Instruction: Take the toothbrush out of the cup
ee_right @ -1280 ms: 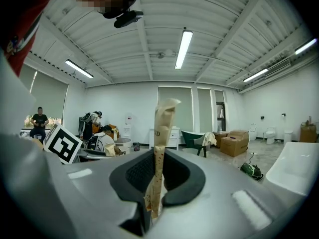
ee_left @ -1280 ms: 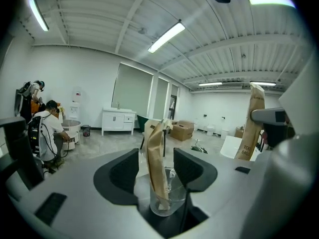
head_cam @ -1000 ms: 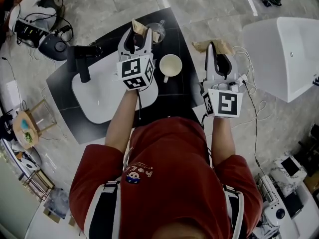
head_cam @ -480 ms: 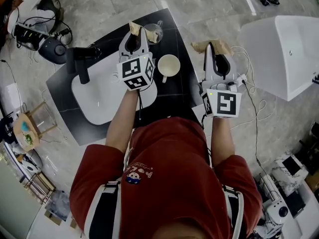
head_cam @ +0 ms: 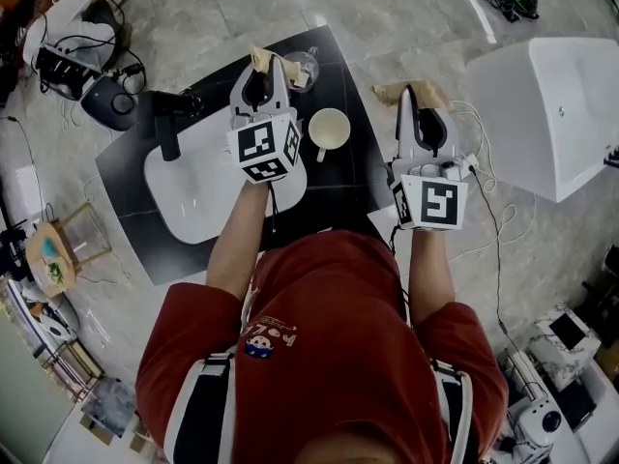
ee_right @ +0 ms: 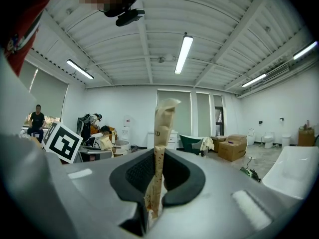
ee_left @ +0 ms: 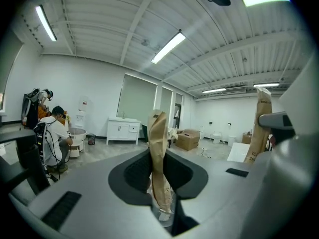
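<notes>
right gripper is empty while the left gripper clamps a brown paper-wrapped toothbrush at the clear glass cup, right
No: the right gripper view shows the right gripper shut on a second brown paper-wrapped toothbrush. The left gripper, jaws just closed further, does clamp a brown paper-wrapped toothbrush at the clear glass cup.

Brown paper-wrapped toothbrush (ee_left: 158, 148) stands almost upright between the jaws of the left tongs (head_cam: 265, 73), which have just been closing and now pinch it at mid-length, its top poking above them. Its lower end sits right at the mouth of the clear glass cup (head_cam: 304, 64), just beyond and below those tips; in or out, can't tell. A second wrapped toothbrush (ee_right: 158, 153), printed and upright, is clamped in the right tongs (head_cam: 418, 100).
</notes>
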A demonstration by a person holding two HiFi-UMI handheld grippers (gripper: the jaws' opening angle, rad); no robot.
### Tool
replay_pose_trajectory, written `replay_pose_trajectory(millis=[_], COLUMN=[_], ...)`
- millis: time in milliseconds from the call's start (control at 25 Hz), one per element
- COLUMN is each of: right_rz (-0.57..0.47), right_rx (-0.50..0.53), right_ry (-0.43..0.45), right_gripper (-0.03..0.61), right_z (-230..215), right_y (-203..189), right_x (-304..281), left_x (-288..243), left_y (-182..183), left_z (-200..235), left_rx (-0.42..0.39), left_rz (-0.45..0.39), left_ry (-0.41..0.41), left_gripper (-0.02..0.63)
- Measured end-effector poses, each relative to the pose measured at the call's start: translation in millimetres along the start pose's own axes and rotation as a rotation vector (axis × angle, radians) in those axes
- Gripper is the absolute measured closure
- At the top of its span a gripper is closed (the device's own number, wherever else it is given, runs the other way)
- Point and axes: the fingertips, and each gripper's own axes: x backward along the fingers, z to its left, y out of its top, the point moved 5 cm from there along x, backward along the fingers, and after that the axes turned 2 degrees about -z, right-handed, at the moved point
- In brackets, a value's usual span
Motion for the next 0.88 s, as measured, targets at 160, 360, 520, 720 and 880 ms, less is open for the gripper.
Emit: replay_pose_trajectory(millis=[160, 360, 520, 720, 880], right_rz=[-0.029, -0.08, -0.111, -0.14, -0.159], right_rx=[0.005, 0.007, 0.011, 0.015, 0.014], right_ry=[-0.007, 0.001, 0.026, 0.064, 0.1], right_gripper=[0.543, 0.543, 0.543, 0.543, 0.543], right_z=[-5, 4, 14, 31, 47], right_y=[7, 26, 38, 48, 55], right_x=[7, 11, 11, 11, 8], left_x=[16, 44, 65, 93, 116], left_y=[14, 43, 62, 79, 90], left_z=[-6, -6, -7, 0, 10], left_rx=[-0.021, -0.067, -0.087, -0.116, -0.138], left_rz=[-0.043, -0.112, -0.152, -0.19, -0.212], left_ry=[-0.003, -0.007, -0.007, 0.003, 0.026], left_gripper=[0.555, 0.555, 0.555, 0.555, 0.555])
